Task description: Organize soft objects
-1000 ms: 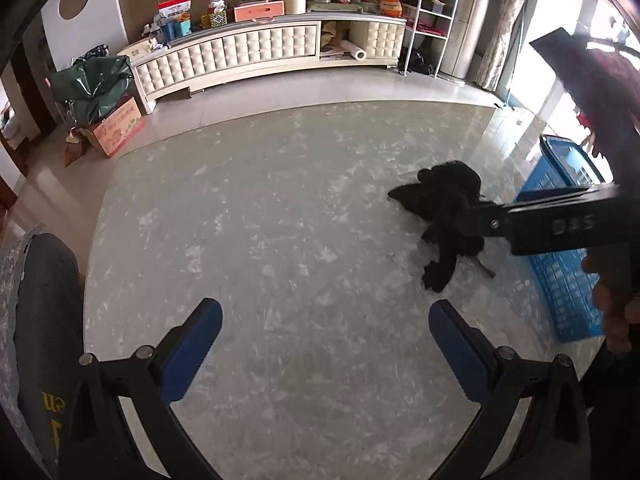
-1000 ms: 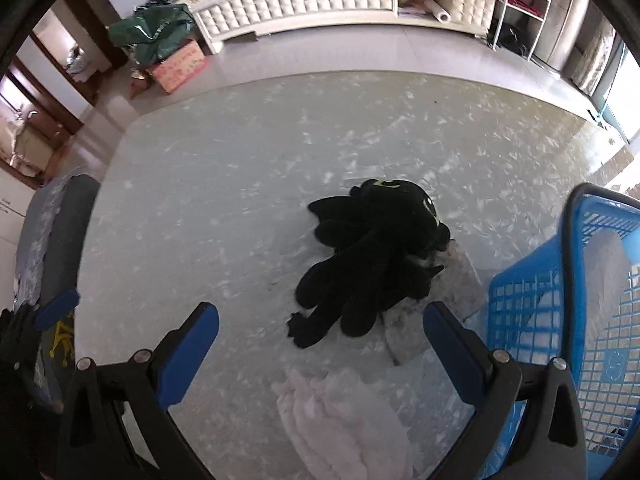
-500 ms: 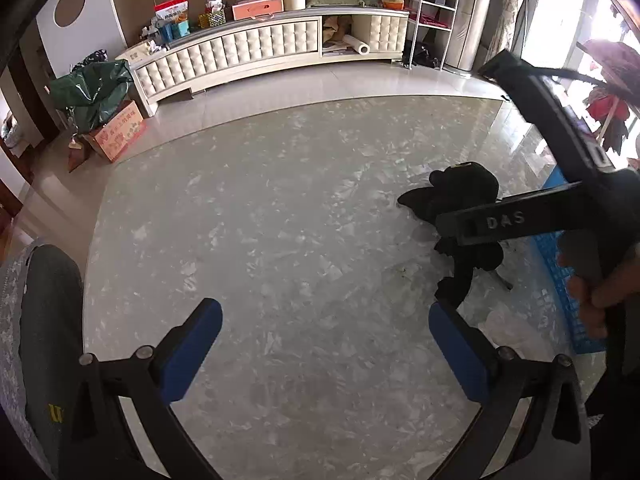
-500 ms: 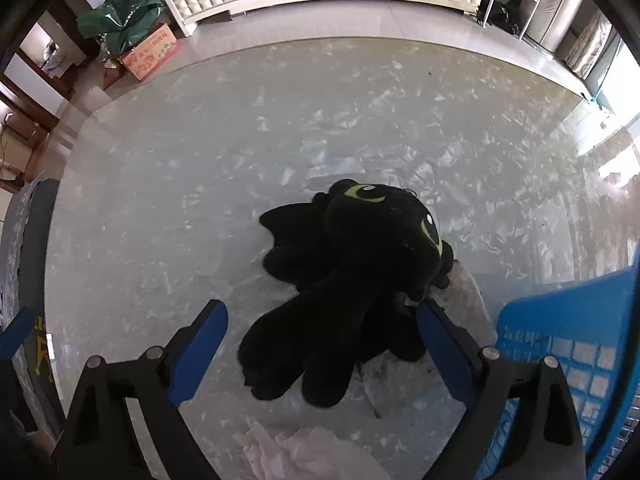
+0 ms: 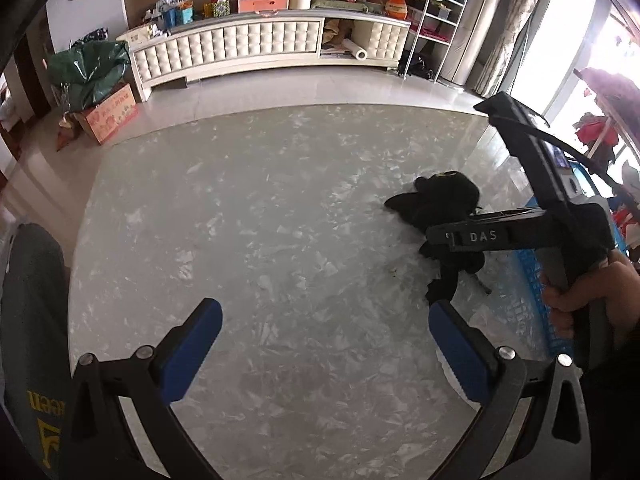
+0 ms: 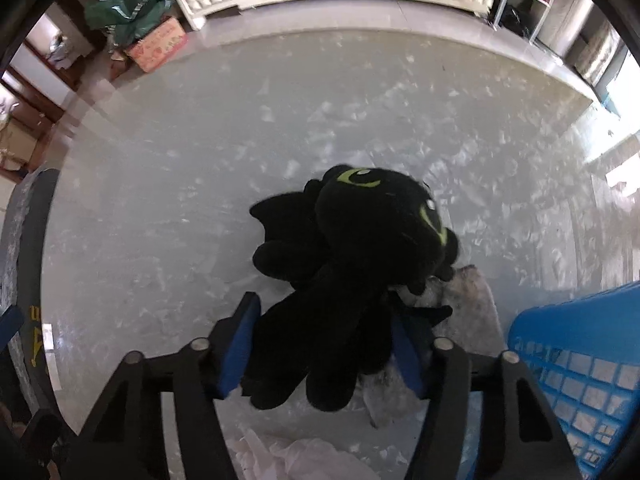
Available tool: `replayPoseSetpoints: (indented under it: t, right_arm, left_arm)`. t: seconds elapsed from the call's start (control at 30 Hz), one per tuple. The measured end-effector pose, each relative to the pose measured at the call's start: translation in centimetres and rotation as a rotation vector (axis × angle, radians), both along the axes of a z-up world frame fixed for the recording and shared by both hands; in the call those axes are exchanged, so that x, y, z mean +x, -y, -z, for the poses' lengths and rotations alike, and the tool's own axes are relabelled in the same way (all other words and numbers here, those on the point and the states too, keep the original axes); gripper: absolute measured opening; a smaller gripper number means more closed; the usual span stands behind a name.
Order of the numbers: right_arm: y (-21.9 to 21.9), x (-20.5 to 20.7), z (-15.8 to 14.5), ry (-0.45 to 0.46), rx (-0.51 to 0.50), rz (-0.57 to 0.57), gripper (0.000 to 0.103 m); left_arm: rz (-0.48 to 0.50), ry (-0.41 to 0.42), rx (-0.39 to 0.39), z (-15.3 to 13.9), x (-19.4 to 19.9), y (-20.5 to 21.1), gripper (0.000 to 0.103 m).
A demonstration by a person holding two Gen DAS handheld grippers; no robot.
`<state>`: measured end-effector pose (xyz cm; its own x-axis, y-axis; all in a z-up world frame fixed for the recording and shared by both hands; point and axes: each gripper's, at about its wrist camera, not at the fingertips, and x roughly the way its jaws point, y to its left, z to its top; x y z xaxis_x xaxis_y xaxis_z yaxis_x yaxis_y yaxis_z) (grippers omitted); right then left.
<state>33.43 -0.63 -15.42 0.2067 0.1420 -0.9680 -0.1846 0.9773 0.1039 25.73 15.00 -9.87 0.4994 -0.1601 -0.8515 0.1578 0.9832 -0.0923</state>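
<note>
On the marble floor (image 6: 160,184), beside the blue basket (image 6: 580,368), the black plush toy (image 6: 352,264) sits clamped between the right gripper's (image 6: 324,344) fingers; the left gripper (image 5: 324,344) hovers with fingers spread wide, holding nothing.

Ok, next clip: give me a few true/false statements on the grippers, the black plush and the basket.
1. The right gripper has its fingers on either side of the black plush. True.
2. The left gripper holds the plush. False: it is open, with only floor between its fingers.
3. The plush lies inside the blue basket. False: it is on the floor beside the basket.
4. The plush has green eyes. True.
5. A white cloth lies on the floor below the right gripper. True.
</note>
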Motion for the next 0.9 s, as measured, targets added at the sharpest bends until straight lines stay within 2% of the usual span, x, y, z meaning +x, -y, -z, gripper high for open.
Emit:
replayPoseSetpoints:
  t: [0.17,0.33,0.4,0.43,0.47,0.73,0.9]
  right_arm:
    - [0.3,-1.1,-1.6,0.029,0.035,-0.026,0.049]
    - [1.4,-3.0,-3.6,0.060,0.070,-0.036,0.045]
    - [1.7,-3.5,-4.7,0.083,0.077,-0.051,0.035]
    - [1.9,-3.8,-5.0,0.092,0.080,-0.055,0.003]
    - [2.1,-4.2,-5.7,0.113,0.076,-0.055,0.000]
    - [2.5,-4.8,-5.3,0.088,0.079,-0.070,0.000]
    - [2.8,-6.2,-7.2,0.112,0.088,-0.077,0.000]
  left_arm:
    - [0.020,0.011,-0.037,-0.7,-0.4,0.2,0.103]
    - [0.048,0.019,-0.028,-0.8,-1.0,0.7,0.103]
    - [0.054,0.019,-0.023,-0.8,-1.2,0.8,0.103]
    - [0.056,0.020,-0.022,-0.8,-1.2,0.8,0.103]
    - [0.058,0.019,-0.021,-0.7,-1.3,0.8,0.103]
    - [0.061,0.021,-0.012,-0.7,-1.8,0.8,0.103]
    - [0.084,0.034,-0.027,-1.1,-2.3,1.2,0.103]
